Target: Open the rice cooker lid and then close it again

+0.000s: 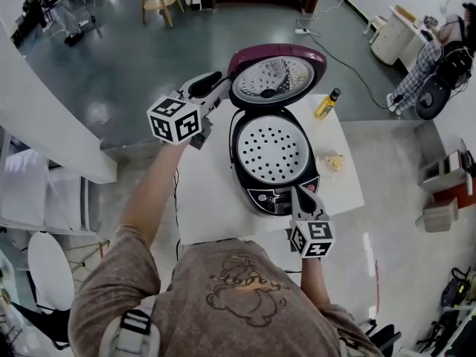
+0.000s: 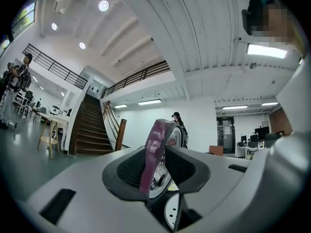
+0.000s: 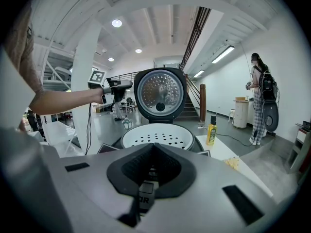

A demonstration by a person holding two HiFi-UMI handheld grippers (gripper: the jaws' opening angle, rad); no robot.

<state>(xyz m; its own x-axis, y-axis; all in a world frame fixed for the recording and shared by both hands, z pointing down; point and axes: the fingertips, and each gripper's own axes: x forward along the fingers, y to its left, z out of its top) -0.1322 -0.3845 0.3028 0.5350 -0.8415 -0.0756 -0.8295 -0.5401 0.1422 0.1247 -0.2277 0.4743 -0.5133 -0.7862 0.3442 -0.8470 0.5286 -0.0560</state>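
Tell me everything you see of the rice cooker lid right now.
The lid is raised, standing open behind the cooker body, hinged at its rear. Its outer shell looks like glossy maroon plastic. The round inner plate is silvery metal, dimpled, with a dark centre cap. The left gripper is clamped on its rim, jaws either side of the maroon edge.

The left gripper (image 2: 155, 148) covers the lower rim of the lid (image 2: 159, 130). The right gripper (image 3: 153, 147) hides the front panel of the cooker (image 3: 121, 142). The label on the bottle (image 1: 327, 103) is too small to read. The head view's right edge cuts off a person (image 1: 420, 65).
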